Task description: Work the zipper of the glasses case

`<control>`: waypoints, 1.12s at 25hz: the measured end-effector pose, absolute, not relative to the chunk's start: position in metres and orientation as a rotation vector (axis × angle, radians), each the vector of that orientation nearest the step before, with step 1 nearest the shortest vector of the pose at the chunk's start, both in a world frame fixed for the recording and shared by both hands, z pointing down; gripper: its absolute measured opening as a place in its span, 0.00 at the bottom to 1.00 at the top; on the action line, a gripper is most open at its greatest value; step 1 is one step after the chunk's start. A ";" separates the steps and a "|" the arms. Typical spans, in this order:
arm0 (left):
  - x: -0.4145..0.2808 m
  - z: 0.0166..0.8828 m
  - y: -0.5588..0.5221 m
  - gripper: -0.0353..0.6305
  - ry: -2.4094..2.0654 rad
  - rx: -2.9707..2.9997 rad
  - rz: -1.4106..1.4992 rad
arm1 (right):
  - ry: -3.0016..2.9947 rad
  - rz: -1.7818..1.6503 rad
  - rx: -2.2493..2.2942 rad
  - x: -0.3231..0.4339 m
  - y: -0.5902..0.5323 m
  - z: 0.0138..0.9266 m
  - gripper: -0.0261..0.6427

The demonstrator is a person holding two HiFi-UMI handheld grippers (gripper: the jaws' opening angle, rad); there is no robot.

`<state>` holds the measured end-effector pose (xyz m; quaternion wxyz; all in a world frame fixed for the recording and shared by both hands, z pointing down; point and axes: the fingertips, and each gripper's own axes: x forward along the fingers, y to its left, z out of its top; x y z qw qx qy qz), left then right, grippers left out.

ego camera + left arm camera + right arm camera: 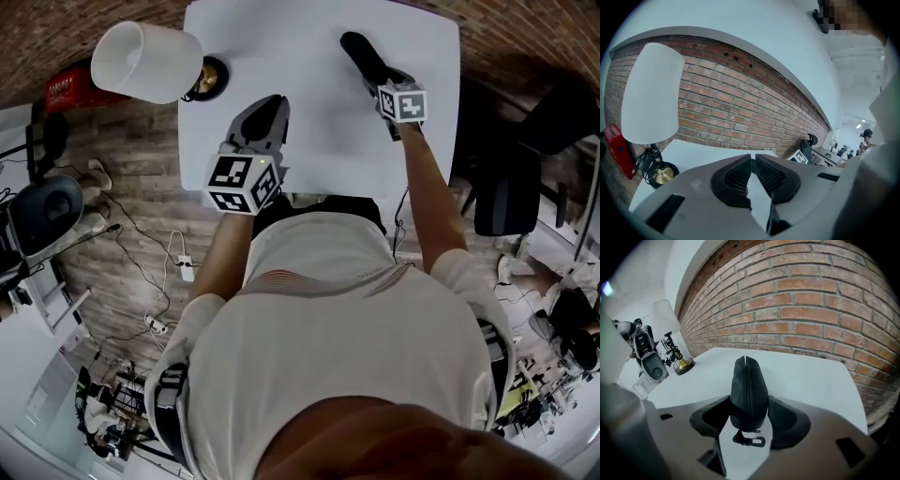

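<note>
The black glasses case [361,52] lies on the white table [281,37] at the far right, one end towards me. In the right gripper view the case [748,380] stands on edge, its closed zipper line running along the top, and a black clip [752,441] hangs from its near end. My right gripper [380,82] [749,417] has both pads against the sides of that near end. My left gripper [267,108] [753,160] hovers over the table's near left part, shut with nothing between its fingers.
A white-shaded lamp [145,61] [650,91] with a brass base [208,78] stands at the table's far left corner. A brick wall [811,301] rises behind the table. A dark office chair [506,197] is to the right, and cables lie on the floor at left.
</note>
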<state>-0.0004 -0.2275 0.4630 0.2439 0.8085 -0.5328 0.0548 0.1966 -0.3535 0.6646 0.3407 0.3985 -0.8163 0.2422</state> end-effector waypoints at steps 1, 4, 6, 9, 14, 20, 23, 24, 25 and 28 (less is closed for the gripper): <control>-0.001 0.463 -0.228 0.11 -1.452 2.212 0.148 | -2.133 0.621 1.043 0.196 -0.353 0.662 0.49; 0.000 0.460 -0.229 0.11 -1.445 2.226 0.133 | -2.178 0.600 1.074 0.196 -0.352 0.647 0.49; 0.003 0.458 -0.228 0.11 -1.437 2.236 0.122 | -2.220 0.602 1.095 0.198 -0.348 0.633 0.48; 0.007 0.454 -0.225 0.11 -1.406 2.254 0.112 | -2.279 0.628 1.116 0.201 -0.330 0.608 0.48; 0.015 0.439 -0.226 0.11 -1.333 2.313 0.076 | -2.419 0.677 1.114 0.196 -0.297 0.549 0.48; 0.030 0.423 -0.219 0.11 -1.205 2.377 0.044 | -2.660 0.781 0.955 0.178 -0.251 0.479 0.48; 0.043 0.420 -0.210 0.11 -1.132 2.398 0.023 | -2.740 0.804 0.851 0.165 -0.225 0.455 0.48; 0.047 0.420 -0.206 0.11 -1.109 2.402 0.019 | -2.759 0.821 0.825 0.162 -0.217 0.450 0.49; 0.051 0.421 -0.203 0.11 -1.088 2.404 0.016 | -2.776 0.844 0.803 0.160 -0.210 0.446 0.49; 0.062 0.424 -0.195 0.11 -1.020 2.408 0.014 | -2.810 0.911 0.757 0.158 -0.193 0.440 0.49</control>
